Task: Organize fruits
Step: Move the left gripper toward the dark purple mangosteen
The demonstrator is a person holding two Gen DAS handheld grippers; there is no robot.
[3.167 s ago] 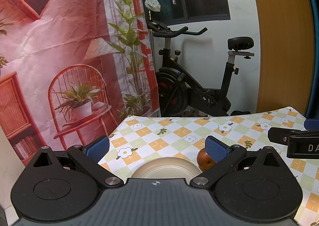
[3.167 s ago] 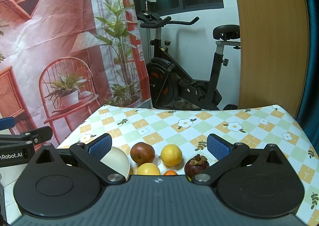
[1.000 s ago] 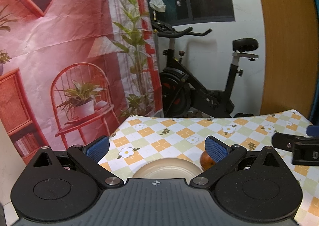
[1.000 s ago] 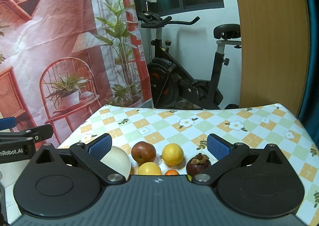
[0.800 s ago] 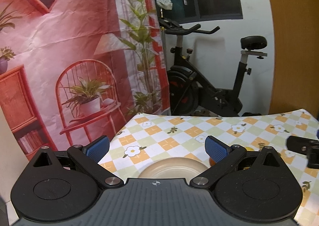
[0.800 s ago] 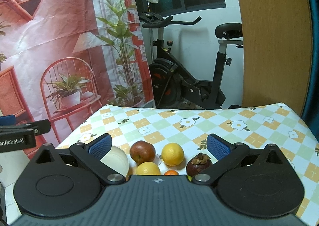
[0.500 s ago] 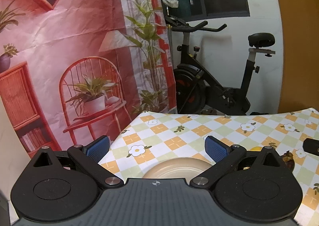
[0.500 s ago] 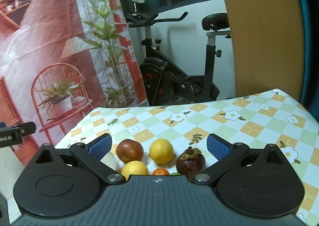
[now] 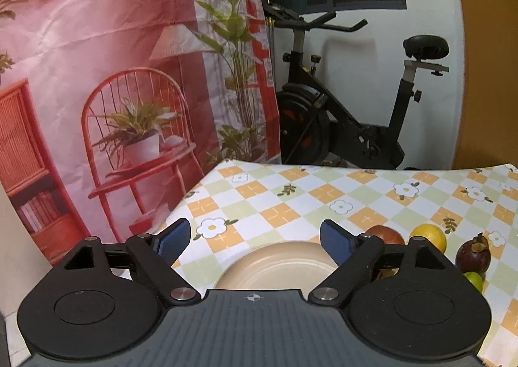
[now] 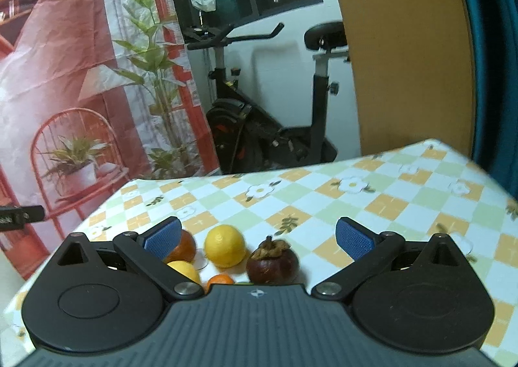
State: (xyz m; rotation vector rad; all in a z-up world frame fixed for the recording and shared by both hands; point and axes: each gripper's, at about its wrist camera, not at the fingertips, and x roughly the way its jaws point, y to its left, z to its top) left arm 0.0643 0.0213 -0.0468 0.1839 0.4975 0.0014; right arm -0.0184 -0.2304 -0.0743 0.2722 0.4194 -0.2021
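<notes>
My left gripper point(image 9: 254, 242) hovers over the near rim of a beige plate point(image 9: 278, 265); its jaws are closing with nothing between the blue pads. To the plate's right lie a red apple point(image 9: 385, 236), a yellow orange point(image 9: 429, 236), a dark mangosteen point(image 9: 472, 253) and a green fruit point(image 9: 474, 279). My right gripper point(image 10: 259, 239) is open just above the fruit cluster: orange point(image 10: 225, 245) and mangosteen point(image 10: 272, 261) lie between its fingers. Apple point(image 10: 183, 249) and lemon point(image 10: 183, 270) sit behind the left finger, with a small orange fruit point(image 10: 220, 279) at the body's edge.
The checked tablecloth point(image 10: 372, 205) stretches bare to the far and right edges. An exercise bike point(image 9: 340, 127) and a printed backdrop point(image 9: 113, 75) stand beyond the table. The tip of the left gripper point(image 10: 19, 215) shows at the left edge of the right wrist view.
The left jaws have narrowed and its view now shows the fruits to the right, with the right gripper gone from it. The right gripper has sunk closer to the fruits; the plate left its view.
</notes>
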